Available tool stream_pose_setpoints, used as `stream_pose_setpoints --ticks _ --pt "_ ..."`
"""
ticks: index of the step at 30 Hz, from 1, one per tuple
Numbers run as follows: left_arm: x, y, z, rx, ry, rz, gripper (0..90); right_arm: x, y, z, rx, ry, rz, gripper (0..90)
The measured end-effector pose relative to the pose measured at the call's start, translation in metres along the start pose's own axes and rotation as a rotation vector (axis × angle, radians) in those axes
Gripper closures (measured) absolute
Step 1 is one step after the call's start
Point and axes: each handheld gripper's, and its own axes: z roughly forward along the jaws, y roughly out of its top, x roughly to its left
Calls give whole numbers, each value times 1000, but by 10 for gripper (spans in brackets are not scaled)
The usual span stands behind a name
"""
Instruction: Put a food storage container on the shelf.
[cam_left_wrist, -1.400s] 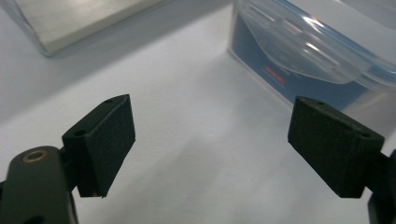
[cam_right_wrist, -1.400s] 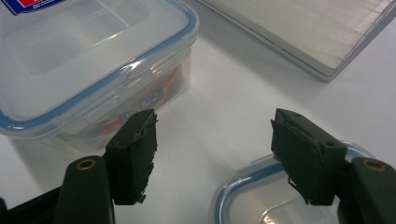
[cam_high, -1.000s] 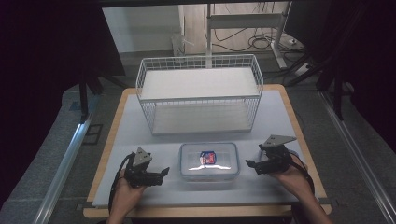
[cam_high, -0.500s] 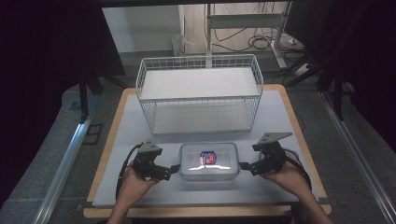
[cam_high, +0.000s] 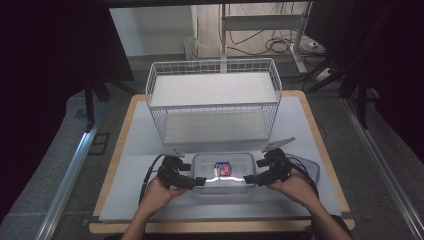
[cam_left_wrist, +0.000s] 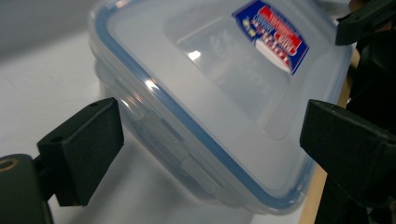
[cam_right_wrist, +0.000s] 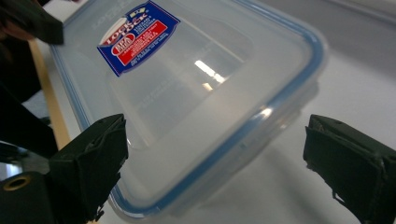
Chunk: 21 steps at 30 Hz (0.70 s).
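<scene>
High view. A wooden table (cam_high: 116, 150) carries a pale grey mat (cam_high: 145, 145). At its far side stands a white wire basket (cam_high: 214, 102). Beyond the table: a light floor, the legs of a desk, loose cables; the sides of the room are dark. A clear plastic box (cam_high: 223, 172) with a blue-sealed lid and a red and blue label (cam_high: 223, 168) lies at the near edge of the mat, in front of the basket. The left gripper (cam_high: 199, 181) sits at the box's left end, the right gripper (cam_high: 250, 178) at its right end, each in a hand coming in from the bottom.

Left gripper view. Jaws stand wide apart, one to each side of a corner of the box (cam_left_wrist: 210, 93); neither pad presses on it. Nothing is held.

Right gripper view. Jaws have just been opening and stand wide, with the box (cam_right_wrist: 196, 88) between them at its corner; the pads are off it. The label (cam_right_wrist: 137, 36) lies toward the far end.
</scene>
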Motion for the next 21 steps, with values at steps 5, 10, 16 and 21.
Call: stream_pose_setpoints --ticks 5,10,16,21 --pt "7 -1 4 -2 -61 -56 68 -4 3 10 28 70 72 52" --pt "4 -1 4 11 -48 -61 59 -7 3 10 44 88 110 86" --pt "3 -5 -3 -1 -52 -64 135 -4 -4 1 25 102 123 188" --pt "-1 -10 -9 -4 -53 -44 170 -1 -7 -2 20 107 125 227"
